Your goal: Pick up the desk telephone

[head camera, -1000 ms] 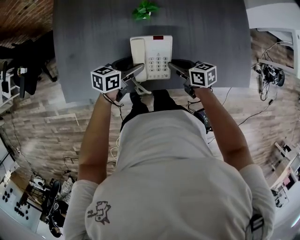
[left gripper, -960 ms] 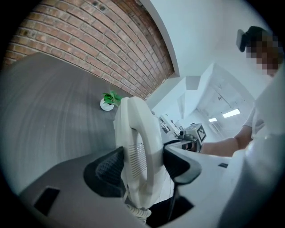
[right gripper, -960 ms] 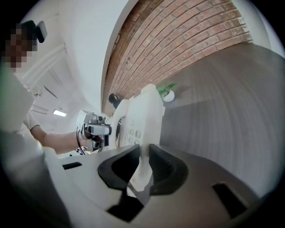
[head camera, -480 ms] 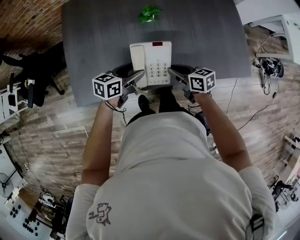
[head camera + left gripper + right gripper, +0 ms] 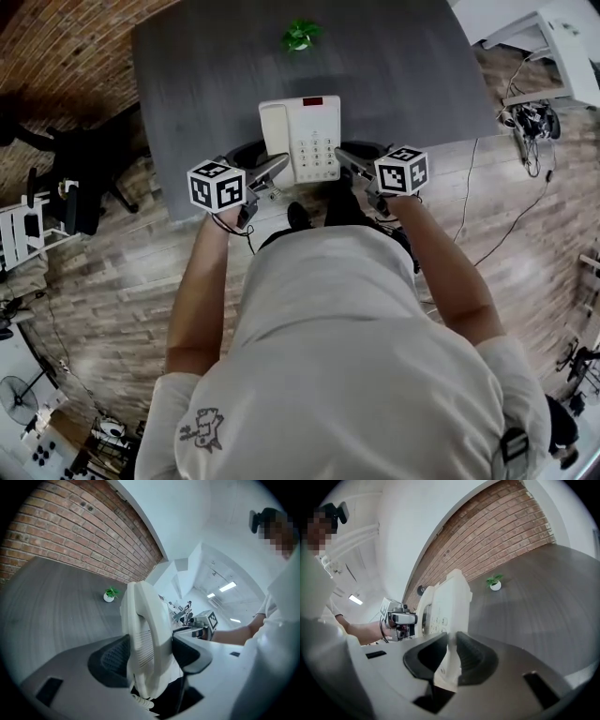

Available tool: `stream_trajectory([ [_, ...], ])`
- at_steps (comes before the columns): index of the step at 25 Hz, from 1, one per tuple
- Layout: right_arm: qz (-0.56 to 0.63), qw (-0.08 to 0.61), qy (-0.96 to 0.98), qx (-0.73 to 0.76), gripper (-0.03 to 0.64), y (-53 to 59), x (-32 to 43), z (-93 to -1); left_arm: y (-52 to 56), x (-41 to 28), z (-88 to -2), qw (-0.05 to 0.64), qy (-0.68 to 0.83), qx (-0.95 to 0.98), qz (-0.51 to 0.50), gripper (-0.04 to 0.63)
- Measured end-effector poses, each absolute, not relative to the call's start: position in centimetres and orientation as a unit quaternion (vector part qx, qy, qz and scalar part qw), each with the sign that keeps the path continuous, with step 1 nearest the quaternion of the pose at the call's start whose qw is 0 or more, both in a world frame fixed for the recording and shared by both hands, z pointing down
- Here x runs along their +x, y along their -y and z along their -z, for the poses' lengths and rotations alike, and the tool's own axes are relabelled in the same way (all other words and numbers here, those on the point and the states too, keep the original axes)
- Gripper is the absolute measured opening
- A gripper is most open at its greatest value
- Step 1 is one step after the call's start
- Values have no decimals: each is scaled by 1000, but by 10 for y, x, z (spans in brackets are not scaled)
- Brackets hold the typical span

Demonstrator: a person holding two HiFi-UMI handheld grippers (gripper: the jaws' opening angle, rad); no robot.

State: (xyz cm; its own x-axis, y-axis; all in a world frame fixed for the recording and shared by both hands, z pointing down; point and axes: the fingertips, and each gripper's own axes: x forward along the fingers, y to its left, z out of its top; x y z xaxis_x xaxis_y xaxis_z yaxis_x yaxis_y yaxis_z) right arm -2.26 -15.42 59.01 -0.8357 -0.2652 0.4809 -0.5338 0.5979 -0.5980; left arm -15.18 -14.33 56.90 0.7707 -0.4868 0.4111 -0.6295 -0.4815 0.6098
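Note:
The white desk telephone (image 5: 302,139), handset on its left and keypad on its right, hangs above the front edge of the dark grey table (image 5: 187,75). My left gripper (image 5: 277,167) is shut on its handset side; in the left gripper view the handset (image 5: 145,634) fills the gap between the black pads. On the opposite side my right gripper (image 5: 342,157) is shut on the thin right edge of the telephone (image 5: 447,606). Each gripper view shows the other gripper across the phone: the right gripper (image 5: 206,620) and the left gripper (image 5: 396,618).
A small green potted plant (image 5: 300,36) stands at the table's far edge. A black chair (image 5: 75,178) is on the wood floor to the left. Cables and gear (image 5: 530,122) lie at the right beside white furniture (image 5: 553,37). A brick wall (image 5: 70,541) stands behind the table.
Both grippers have risen with the telephone and drawn it back toward the person; the table now looks smaller and lower beneath it. Both grips are unchanged.

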Motion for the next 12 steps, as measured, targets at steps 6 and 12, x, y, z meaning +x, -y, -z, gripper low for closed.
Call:
stream_trajectory([
  [6, -389, 172, 871, 246, 69, 145, -24, -578, 139, -154, -560, 395, 309, 860, -92, 296],
  [12, -382, 178, 870, 256, 69, 142, -22, -566, 137, -153, -553, 404, 298, 860, -89, 296],
])
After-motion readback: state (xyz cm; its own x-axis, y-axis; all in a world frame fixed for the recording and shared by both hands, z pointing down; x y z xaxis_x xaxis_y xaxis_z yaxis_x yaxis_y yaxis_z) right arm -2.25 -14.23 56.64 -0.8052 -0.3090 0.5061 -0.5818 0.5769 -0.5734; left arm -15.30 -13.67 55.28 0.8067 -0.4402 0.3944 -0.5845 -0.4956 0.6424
